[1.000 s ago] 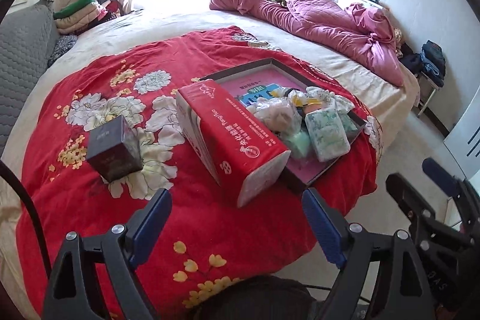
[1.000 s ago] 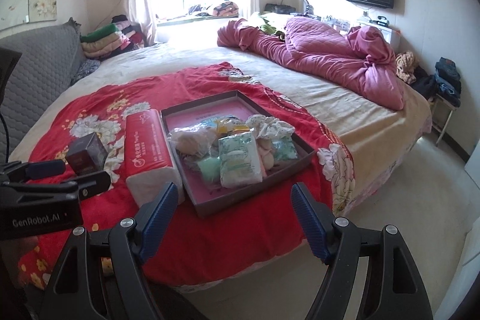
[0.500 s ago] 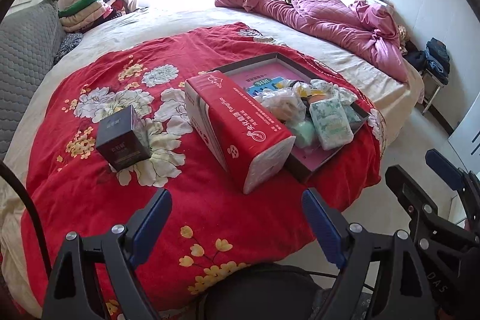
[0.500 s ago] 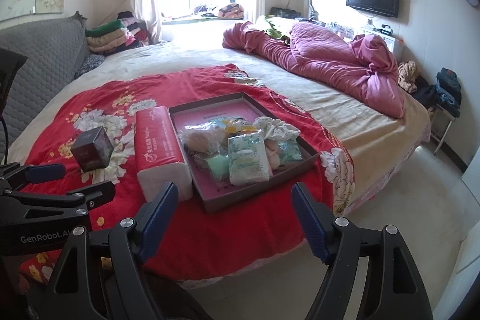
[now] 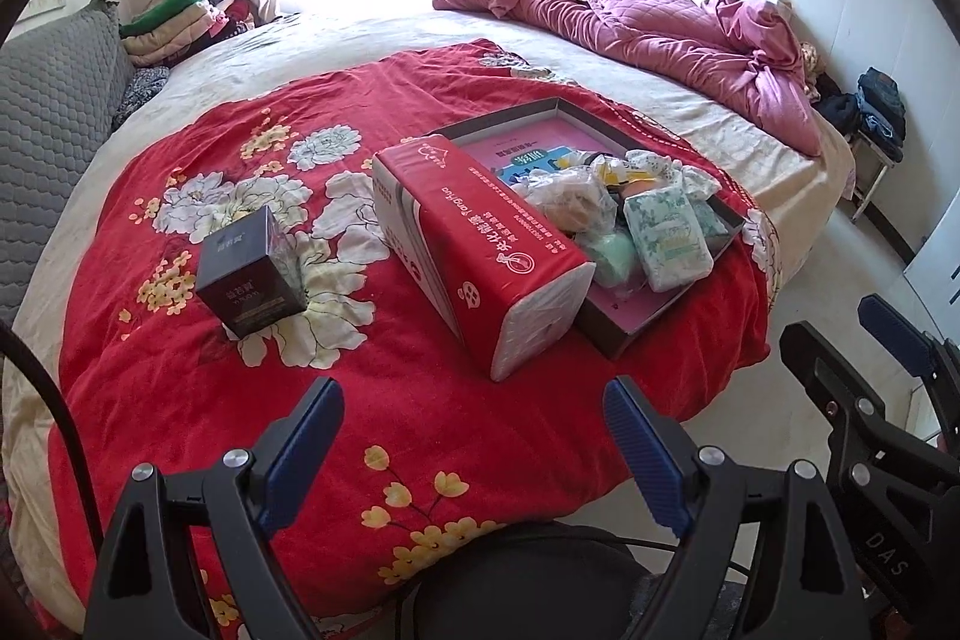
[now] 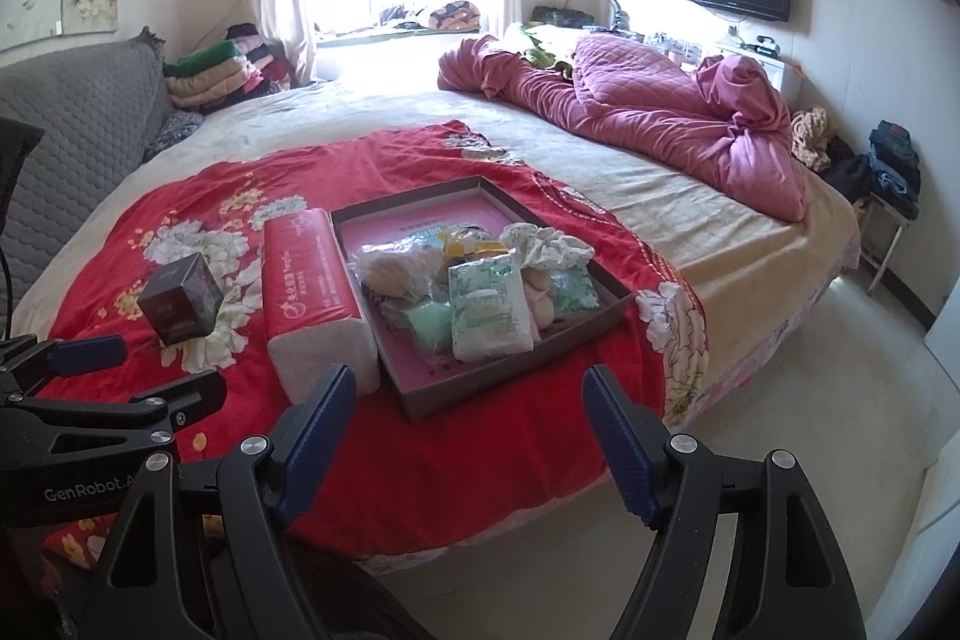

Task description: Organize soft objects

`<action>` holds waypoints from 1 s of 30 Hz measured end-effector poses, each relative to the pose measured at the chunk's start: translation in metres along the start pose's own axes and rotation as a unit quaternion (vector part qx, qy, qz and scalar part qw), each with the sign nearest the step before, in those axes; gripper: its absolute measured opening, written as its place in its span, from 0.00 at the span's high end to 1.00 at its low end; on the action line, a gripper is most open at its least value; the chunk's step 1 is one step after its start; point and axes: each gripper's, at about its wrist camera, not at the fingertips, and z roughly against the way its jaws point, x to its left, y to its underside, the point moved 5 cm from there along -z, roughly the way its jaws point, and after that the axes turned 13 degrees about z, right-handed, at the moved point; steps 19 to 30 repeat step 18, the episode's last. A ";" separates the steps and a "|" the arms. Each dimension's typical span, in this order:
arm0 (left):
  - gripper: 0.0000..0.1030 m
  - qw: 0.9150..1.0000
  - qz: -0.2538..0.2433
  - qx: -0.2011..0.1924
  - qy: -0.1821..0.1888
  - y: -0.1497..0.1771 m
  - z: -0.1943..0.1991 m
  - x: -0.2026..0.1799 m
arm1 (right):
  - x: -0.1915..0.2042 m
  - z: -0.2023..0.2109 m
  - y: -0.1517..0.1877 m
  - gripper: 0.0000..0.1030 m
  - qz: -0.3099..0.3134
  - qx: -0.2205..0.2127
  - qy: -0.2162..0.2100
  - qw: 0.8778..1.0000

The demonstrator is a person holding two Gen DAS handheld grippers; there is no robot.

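A shallow grey box with a pink floor (image 6: pixel 414 229) (image 5: pixel 540 139) lies on a red flowered blanket (image 6: pixel 492 448) (image 5: pixel 420 400). It holds several soft packs, among them a green-patterned white pack (image 6: pixel 489 310) (image 5: pixel 666 235) and a pale green pouch (image 6: pixel 429 325). A long red tissue pack (image 6: pixel 312 292) (image 5: pixel 474 244) lies along the box's left side. A small dark box (image 6: pixel 180 301) (image 5: pixel 249 271) stands further left. My left gripper (image 5: pixel 474 427) and my right gripper (image 6: pixel 468 403) both hang open and empty over the blanket's near edge, short of these things.
A crumpled pink quilt (image 6: pixel 660 112) lies across the far right of the bed. Folded clothes (image 6: pixel 210 70) are stacked by the window, next to a grey padded headboard (image 6: pixel 66 142). Bare floor (image 6: pixel 840 382) lies right of the bed, with a stool of clothes (image 6: pixel 894 184).
Both views now take in more of the room and the things look smaller and farther, so both grippers have drawn back a little. Nothing on the bed has moved.
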 end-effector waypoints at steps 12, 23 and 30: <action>0.15 1.000 0.001 0.009 -0.003 0.003 -0.007 0.002 | 0.000 -0.001 0.000 0.24 -0.003 0.000 -0.002 1.000; 0.15 1.000 -0.001 0.008 -0.005 0.004 -0.010 0.003 | 0.001 -0.002 0.000 0.24 -0.002 0.000 0.001 1.000; 0.15 1.000 -0.001 0.008 -0.005 0.004 -0.010 0.003 | 0.001 -0.002 0.000 0.24 -0.002 0.000 0.001 1.000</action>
